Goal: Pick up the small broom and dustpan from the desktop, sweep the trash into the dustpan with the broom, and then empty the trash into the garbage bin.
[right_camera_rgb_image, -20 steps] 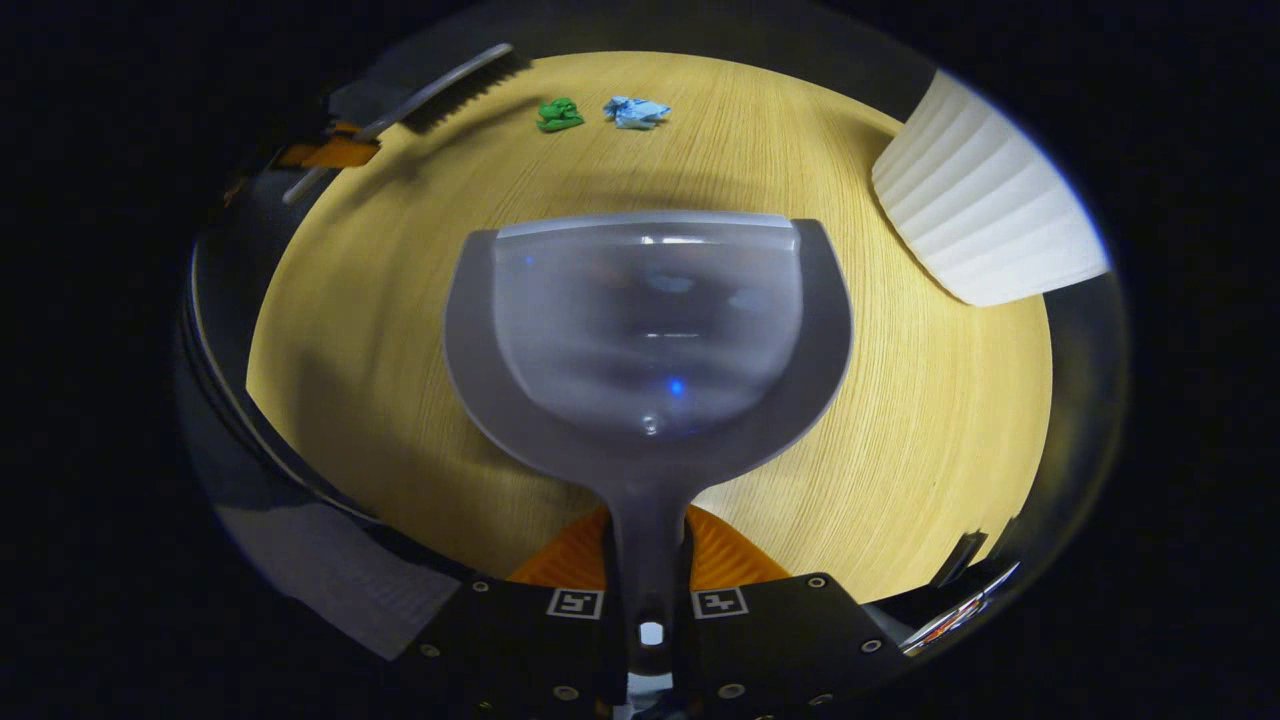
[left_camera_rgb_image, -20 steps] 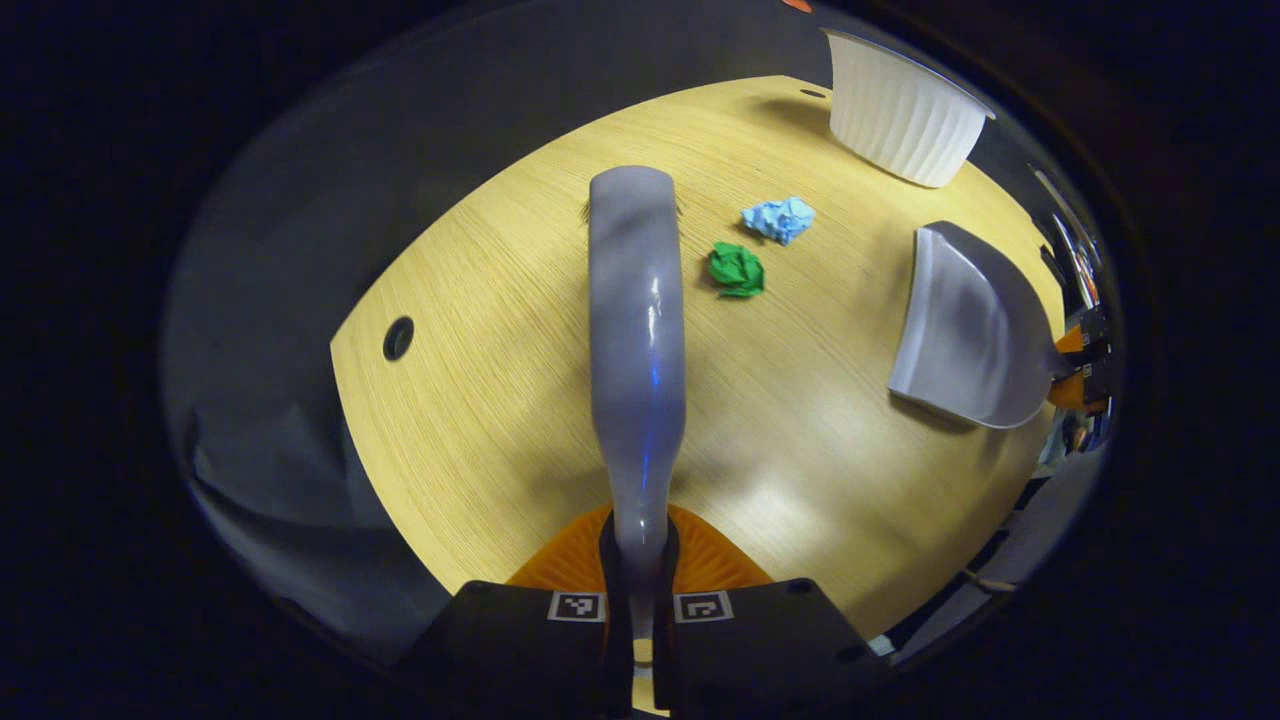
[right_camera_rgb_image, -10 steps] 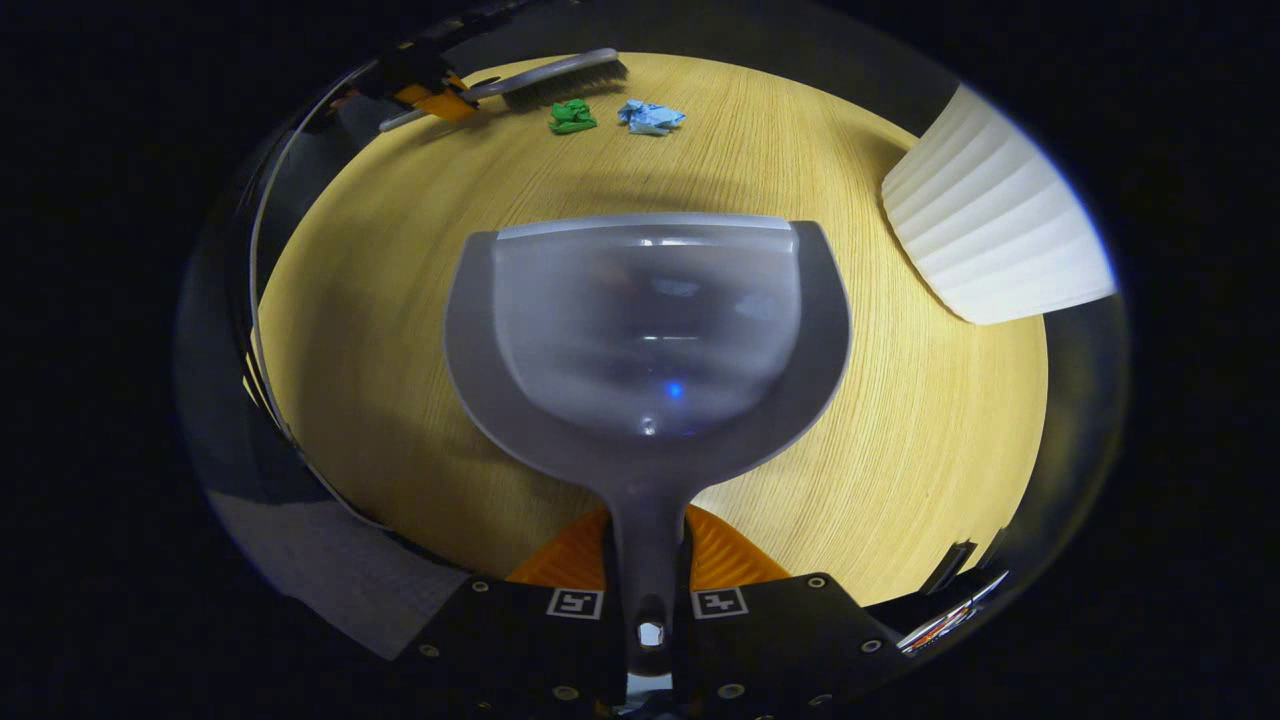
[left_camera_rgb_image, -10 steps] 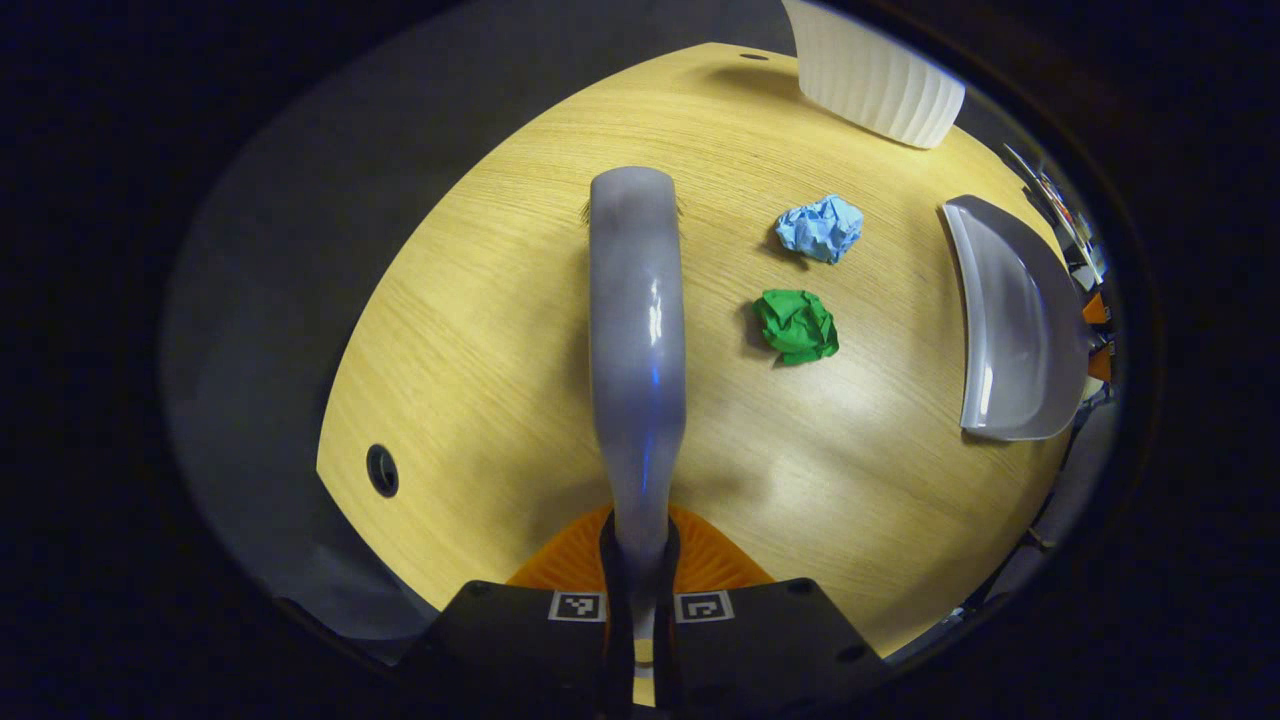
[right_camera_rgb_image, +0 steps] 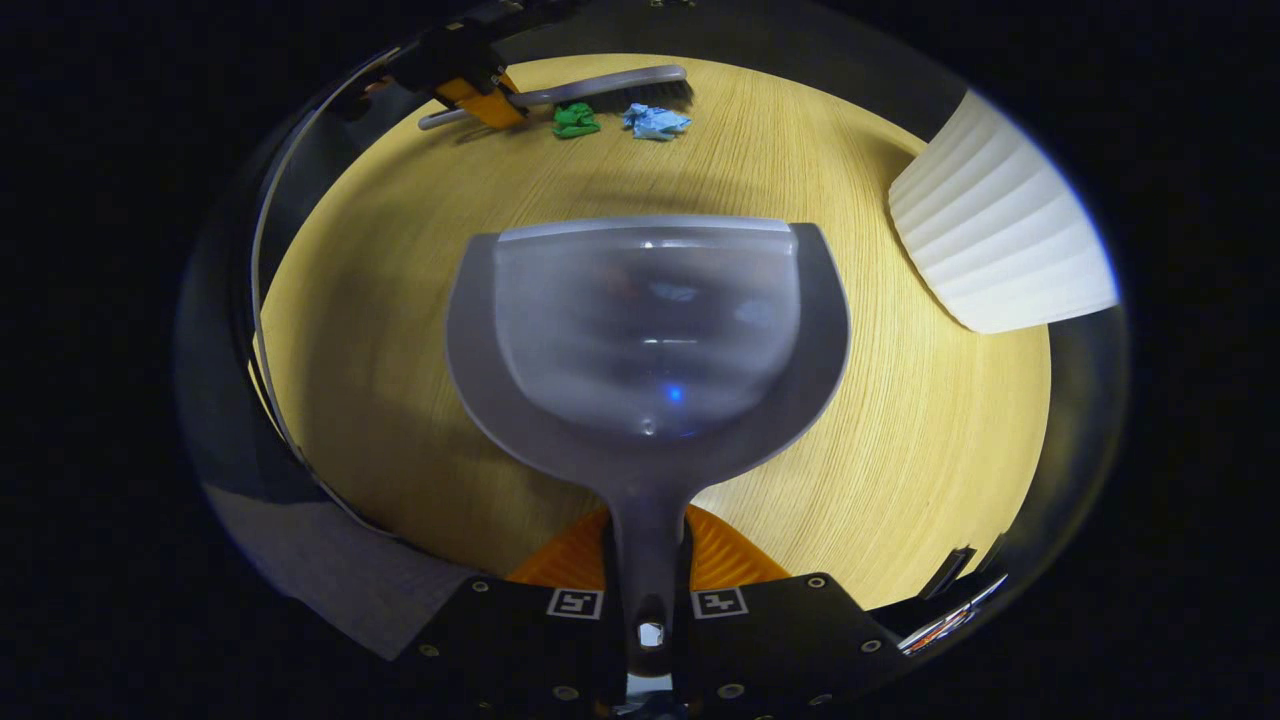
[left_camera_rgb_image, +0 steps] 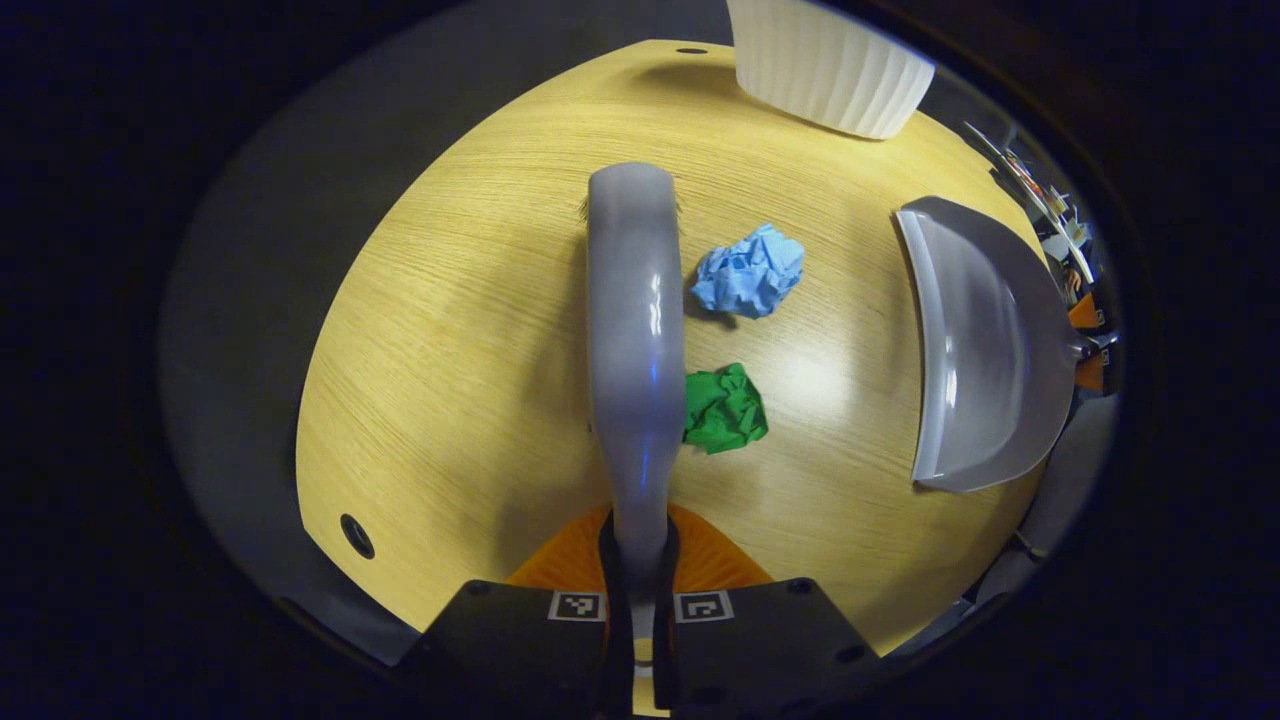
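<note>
The left gripper (left_camera_rgb_image: 637, 560) is clamped on the handle of the small grey plastic broom (left_camera_rgb_image: 634, 330), both fingers pressed to its sides, and the broom runs straight ahead of it over the round pale-wood desktop (left_camera_rgb_image: 480, 330). Tight against the broom's right side, close in front of the gripper, lies a crumpled green paper ball (left_camera_rgb_image: 724, 408); a little farther ahead on the same side is a crumpled light-blue paper ball (left_camera_rgb_image: 748, 276), just beside the broom head. Farther right, well apart from both balls, the open mouth of the grey plastic dustpan (left_camera_rgb_image: 985, 345) faces them. Ahead and to the right stands the white ribbed garbage bin (left_camera_rgb_image: 825, 65) at the desktop's far edge. The right gripper (right_camera_rgb_image: 650, 600) grips the dustpan's handle from both sides, the scoop spreading out directly before it over the wood. Beyond the scoop's front lip, far ahead, the two paper balls lie side by side, with the broom just behind them; the bin stands off to the gripper's right.
</note>
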The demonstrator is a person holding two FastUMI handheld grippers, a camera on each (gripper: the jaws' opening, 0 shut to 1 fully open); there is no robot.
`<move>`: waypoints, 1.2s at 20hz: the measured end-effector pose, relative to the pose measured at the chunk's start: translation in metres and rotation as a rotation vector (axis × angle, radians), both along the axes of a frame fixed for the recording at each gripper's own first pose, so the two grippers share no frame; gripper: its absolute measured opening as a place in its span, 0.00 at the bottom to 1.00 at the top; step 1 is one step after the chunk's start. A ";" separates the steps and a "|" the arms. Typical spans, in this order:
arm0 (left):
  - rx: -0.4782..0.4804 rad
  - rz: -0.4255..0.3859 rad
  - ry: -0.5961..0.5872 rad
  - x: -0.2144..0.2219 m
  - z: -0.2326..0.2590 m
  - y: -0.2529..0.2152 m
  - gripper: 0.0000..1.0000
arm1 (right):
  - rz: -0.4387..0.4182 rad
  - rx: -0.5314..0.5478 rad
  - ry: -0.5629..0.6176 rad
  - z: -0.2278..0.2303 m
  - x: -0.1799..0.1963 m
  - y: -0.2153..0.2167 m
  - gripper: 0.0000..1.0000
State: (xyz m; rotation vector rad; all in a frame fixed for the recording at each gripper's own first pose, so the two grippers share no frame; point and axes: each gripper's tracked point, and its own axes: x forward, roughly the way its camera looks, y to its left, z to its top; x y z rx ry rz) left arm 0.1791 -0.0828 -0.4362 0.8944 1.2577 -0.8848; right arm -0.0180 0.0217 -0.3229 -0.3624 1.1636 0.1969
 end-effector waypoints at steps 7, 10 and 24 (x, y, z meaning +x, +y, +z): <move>-0.006 -0.029 0.126 -0.064 0.006 -0.024 0.11 | 0.000 0.003 -0.011 -0.002 0.001 -0.003 0.18; -0.025 -0.024 0.187 -0.097 0.009 -0.049 0.11 | 0.016 0.001 -0.019 -0.002 0.000 -0.002 0.18; -0.050 0.079 0.323 -0.171 0.022 -0.080 0.10 | 0.044 0.025 -0.020 -0.005 0.003 -0.010 0.18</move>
